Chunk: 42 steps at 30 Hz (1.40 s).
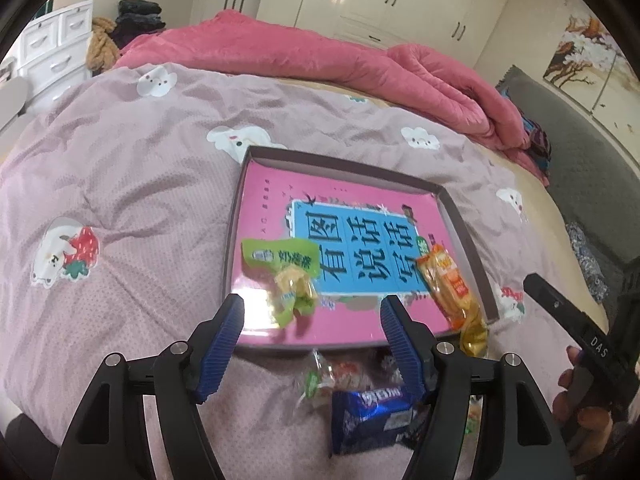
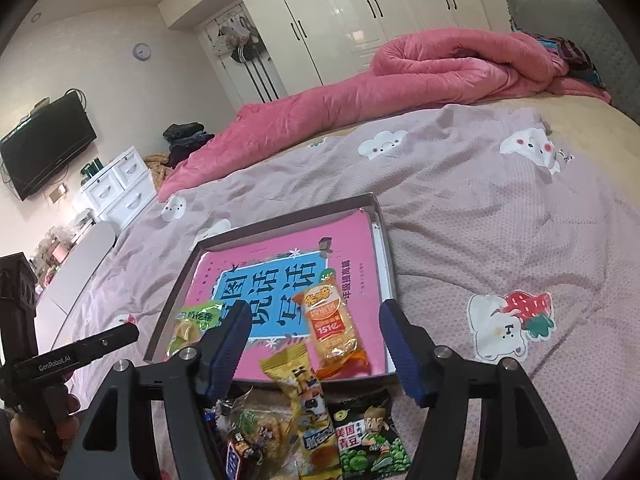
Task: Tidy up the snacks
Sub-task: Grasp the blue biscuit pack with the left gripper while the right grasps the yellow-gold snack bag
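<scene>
A shallow box tray (image 1: 460, 220) (image 2: 384, 248) lined with a pink book cover lies on the bed. In it lie a green snack packet (image 1: 286, 276) (image 2: 192, 326) at the near left and an orange snack packet (image 1: 444, 284) (image 2: 332, 328) at the near right. My left gripper (image 1: 312, 312) is open and empty just above the tray's near edge. My right gripper (image 2: 316, 320) is open and empty over the near right of the tray. Loose snacks lie in front of the tray: a blue packet (image 1: 372, 416), a yellow packet (image 2: 304, 400) and a green-pea packet (image 2: 368, 436).
The bed has a mauve quilt (image 1: 120, 184) (image 2: 500, 220) with cartoon prints. A rolled pink duvet (image 1: 360, 68) (image 2: 400, 80) lies along the far side. White drawers (image 2: 120, 184) and a wall TV (image 2: 44, 144) stand at the left.
</scene>
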Motion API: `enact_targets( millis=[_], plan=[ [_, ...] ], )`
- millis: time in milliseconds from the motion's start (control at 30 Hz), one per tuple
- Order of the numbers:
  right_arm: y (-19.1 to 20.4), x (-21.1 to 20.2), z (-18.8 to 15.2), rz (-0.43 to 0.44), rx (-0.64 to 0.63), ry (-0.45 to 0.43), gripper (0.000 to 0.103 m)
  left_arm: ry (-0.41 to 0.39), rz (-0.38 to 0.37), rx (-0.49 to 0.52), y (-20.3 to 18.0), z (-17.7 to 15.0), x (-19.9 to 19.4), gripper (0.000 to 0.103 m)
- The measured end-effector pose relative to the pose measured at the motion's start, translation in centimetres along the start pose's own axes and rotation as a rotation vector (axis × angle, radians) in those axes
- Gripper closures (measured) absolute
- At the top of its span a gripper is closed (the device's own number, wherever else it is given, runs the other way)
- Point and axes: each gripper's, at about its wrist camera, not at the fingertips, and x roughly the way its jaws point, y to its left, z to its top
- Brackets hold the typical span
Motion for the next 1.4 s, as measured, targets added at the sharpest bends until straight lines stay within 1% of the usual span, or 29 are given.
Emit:
enact_targets(
  millis=[233, 333, 433, 600, 900, 1400],
  plan=[
    [0.9, -0.7, -1.0, 0.006, -0.016, 0.011, 0.037, 0.029, -0.017, 0.026, -0.5, -1.4, -0.2, 0.031],
    [1.3, -1.0, -1.5, 0.006, -0.026, 0.017, 0.037, 0.045, -0.024, 0.035, -0.8, -2.0, -0.3, 0.028],
    [1.4, -1.2, -1.9, 0.002, -0.031, 0.021, 0.037, 0.060, -0.035, 0.042, -1.0, -2.7, -0.4, 0.027],
    [1.3, -1.7, -2.3, -0.003, -0.026, 0.025, 0.037, 0.088, -0.037, 0.041, -1.3, -3.9, -0.3, 0.027],
    [1.2, -2.4, -3.4, -0.014, -0.026, 0.046, 0.034, 0.104, -0.033, 0.072, -2.4, -5.3, -0.7, 0.026],
    [1.8, -2.5, -4.9, -0.028, -0.071, 0.084, 0.034, 0.186, -0.042, 0.055, -2.9, -7.7, 0.6, 0.025]
  ],
)
